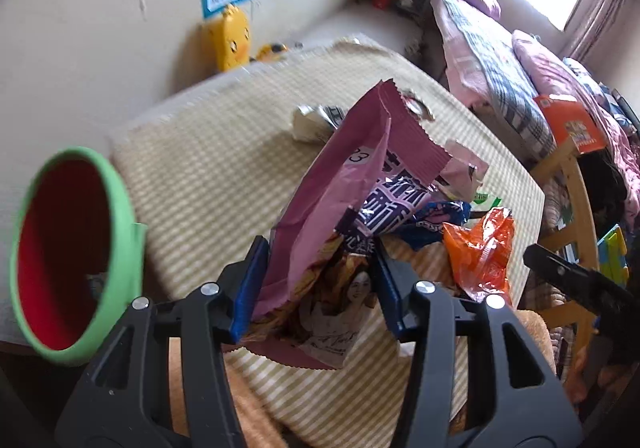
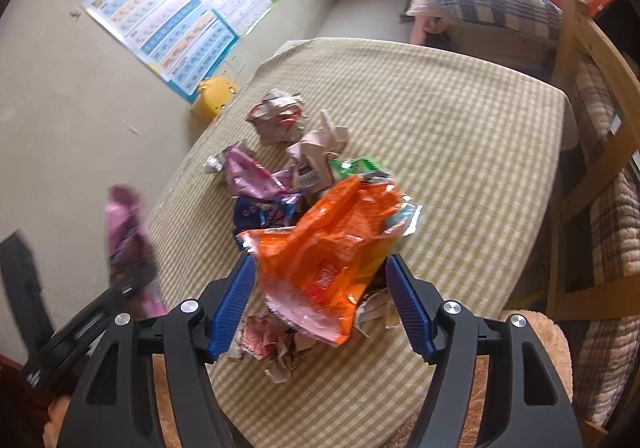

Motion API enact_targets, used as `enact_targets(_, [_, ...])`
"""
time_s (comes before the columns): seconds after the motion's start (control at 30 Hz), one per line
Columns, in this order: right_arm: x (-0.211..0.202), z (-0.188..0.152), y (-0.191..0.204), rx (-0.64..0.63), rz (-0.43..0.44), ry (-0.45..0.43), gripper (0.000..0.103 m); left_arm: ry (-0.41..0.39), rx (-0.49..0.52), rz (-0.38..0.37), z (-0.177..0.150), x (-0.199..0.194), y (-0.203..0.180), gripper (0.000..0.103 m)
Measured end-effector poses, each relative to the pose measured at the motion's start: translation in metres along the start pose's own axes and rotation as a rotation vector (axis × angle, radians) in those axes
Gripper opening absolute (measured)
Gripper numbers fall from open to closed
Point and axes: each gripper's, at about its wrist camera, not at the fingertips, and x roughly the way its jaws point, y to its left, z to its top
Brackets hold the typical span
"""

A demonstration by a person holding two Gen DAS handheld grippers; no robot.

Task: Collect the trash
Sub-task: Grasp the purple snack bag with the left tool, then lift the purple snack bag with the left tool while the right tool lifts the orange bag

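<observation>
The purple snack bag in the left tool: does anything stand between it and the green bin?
Nothing visible does. The purple snack bag sits between the left tool fingers; only bare checked tablecloth lies toward the green bin.

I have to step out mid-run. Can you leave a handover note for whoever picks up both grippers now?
Left gripper: shut on the purple bag, lifted above the table.
Right gripper: open around the orange wrapper, not yet clamped.
Bin: at left; one small scrap shows inside.
Left: drop the bag in, then the orange wrapper, blue wrapper and crumpled papers.
</observation>
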Motion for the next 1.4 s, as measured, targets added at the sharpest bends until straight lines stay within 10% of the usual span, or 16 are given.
enact_targets(0.93, [0.052,-0.003,0.011,0.048,-0.038,0.073,0.065,-0.090,-0.055,0.005,-0.021,-0.053,0.031,0.053])
enact_targets(1.1, [0.044,-0.009,0.018,0.002,-0.006,0.061,0.017,-0.102,-0.064,0.009,-0.023,-0.058,0.036,0.053])
enact_targets(1.4, [0.015,-0.016,0.046,-0.101,0.020,-0.024,0.012,-0.109,-0.067,0.007,-0.023,-0.057,0.038,0.053])
